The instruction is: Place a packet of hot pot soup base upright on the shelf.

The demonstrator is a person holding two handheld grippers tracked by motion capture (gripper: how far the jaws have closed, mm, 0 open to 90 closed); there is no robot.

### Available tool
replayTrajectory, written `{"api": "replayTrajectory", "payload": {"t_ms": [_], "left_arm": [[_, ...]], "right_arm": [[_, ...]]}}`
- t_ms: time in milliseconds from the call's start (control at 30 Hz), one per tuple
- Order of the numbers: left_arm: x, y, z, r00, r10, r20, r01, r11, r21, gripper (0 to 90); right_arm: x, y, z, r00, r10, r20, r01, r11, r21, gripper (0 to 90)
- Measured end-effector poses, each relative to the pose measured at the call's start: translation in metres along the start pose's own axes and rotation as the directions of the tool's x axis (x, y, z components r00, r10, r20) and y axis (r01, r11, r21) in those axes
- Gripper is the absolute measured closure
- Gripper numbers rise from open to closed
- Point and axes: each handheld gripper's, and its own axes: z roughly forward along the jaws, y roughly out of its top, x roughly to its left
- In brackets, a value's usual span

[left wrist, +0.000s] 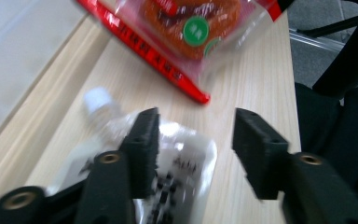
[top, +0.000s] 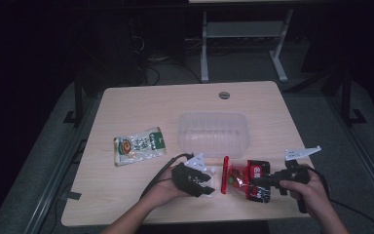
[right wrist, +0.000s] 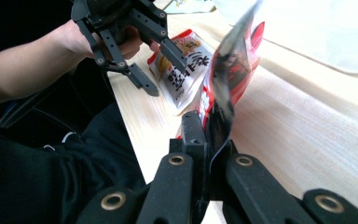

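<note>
A red snack packet [top: 243,180] is lifted by its edge off the wooden table [top: 141,107], and my right gripper [top: 253,181] is shut on it. In the right gripper view the packet [right wrist: 235,65] rises tilted from between the closed jaws of the right gripper [right wrist: 207,135]. A white spouted pouch [left wrist: 182,158] lies flat on the table. My left gripper [left wrist: 196,140] hovers over it with its jaws apart, one jaw above the pouch and nothing pressed between them. The right gripper view shows the left gripper [right wrist: 165,74] open just above the pouch [right wrist: 182,70].
A clear plastic tub [top: 213,115] stands at the table's middle, behind both grippers. A green and white food packet [top: 140,145] lies to the left. A round cable hole [top: 224,95] sits near the far edge. The table's near edge runs close under both hands.
</note>
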Motion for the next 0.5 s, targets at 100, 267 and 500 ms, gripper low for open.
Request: {"api": "replayTrajectory", "payload": {"t_ms": [100,267,500], "left_arm": [[0.002,-0.008,-0.013,1.0,-0.006,-0.008,0.005,1.0,-0.007,39.9],[0.004,-0.026,-0.032,0.9989,-0.034,-0.033,0.034,0.9994,0.003,34.1],[0.003,-0.058,-0.058,0.9942,-0.079,-0.074,0.08,0.9968,0.007,31.1]], "right_arm": [[0.003,0.002,-0.002,1.0,-0.005,-0.001,0.005,1.0,-0.003,90.0],[0.005,0.005,-0.003,0.9997,-0.022,-0.01,0.022,1.0,-0.005,90.0],[0.01,0.013,-0.009,0.9989,-0.042,-0.022,0.042,0.999,-0.029,90.0]]}}
